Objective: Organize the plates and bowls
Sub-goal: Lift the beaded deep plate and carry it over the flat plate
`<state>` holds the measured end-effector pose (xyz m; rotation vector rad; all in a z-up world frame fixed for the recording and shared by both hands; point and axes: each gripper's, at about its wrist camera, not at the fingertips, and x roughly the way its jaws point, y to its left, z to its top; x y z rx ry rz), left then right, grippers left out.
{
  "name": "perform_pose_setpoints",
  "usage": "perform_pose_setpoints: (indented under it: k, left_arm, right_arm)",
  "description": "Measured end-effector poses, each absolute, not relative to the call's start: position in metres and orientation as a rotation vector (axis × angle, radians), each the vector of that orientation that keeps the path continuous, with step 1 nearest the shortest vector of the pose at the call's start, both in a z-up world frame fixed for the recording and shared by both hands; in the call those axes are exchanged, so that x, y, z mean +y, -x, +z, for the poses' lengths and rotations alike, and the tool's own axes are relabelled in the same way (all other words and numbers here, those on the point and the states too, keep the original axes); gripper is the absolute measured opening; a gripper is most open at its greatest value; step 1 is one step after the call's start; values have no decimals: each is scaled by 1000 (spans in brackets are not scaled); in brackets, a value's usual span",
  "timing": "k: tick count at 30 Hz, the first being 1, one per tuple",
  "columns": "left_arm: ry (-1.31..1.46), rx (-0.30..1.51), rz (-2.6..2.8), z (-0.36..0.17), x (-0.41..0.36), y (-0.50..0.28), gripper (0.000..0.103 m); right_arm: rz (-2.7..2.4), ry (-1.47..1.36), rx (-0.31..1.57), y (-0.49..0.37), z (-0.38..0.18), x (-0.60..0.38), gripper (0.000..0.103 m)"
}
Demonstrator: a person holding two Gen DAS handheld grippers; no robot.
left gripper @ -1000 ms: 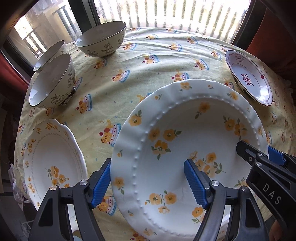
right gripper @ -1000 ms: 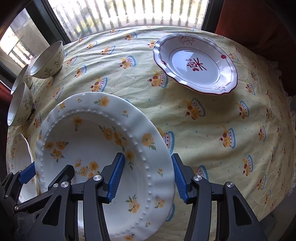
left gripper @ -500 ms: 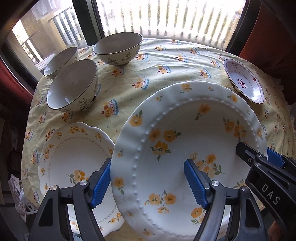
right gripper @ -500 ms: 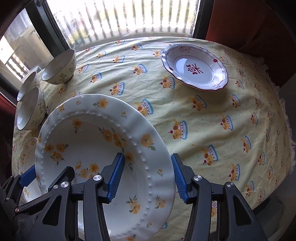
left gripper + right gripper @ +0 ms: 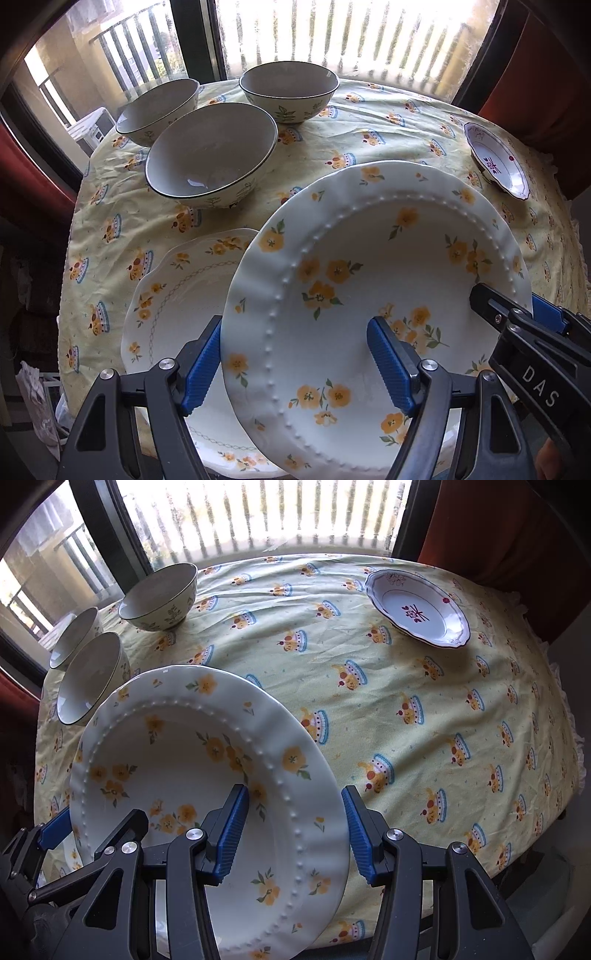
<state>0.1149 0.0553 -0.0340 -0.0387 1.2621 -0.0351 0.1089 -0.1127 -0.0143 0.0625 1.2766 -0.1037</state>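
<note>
Above the table, white plate (image 5: 369, 280), yellow flowers, beaded rim

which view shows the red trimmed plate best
The right wrist view. There the red-trimmed plate sits whole on the tablecloth, its red centre motif and scalloped rim plain. In the left wrist view the same plate is small and squeezed at the right edge.

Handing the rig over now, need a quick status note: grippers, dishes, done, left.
Left gripper and right gripper each clamp opposite rims of the yellow-flower plate, carried above the tablecloth.
A second flowered plate lies partly under it.
Three bowls stand separately; the red-trimmed dish sits apart.
Done: nothing stacked.
Left: probably set the plate on its match, nest bowls.
</note>
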Motion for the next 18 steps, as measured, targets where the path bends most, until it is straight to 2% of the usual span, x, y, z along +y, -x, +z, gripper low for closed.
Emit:
perform_pose_setpoints:
  k: [18]
  left_arm:
    - [98, 1346, -37, -73, 132, -97, 77]
  right_arm:
    - [-104, -44, 1332, -95, -42, -27, 55]
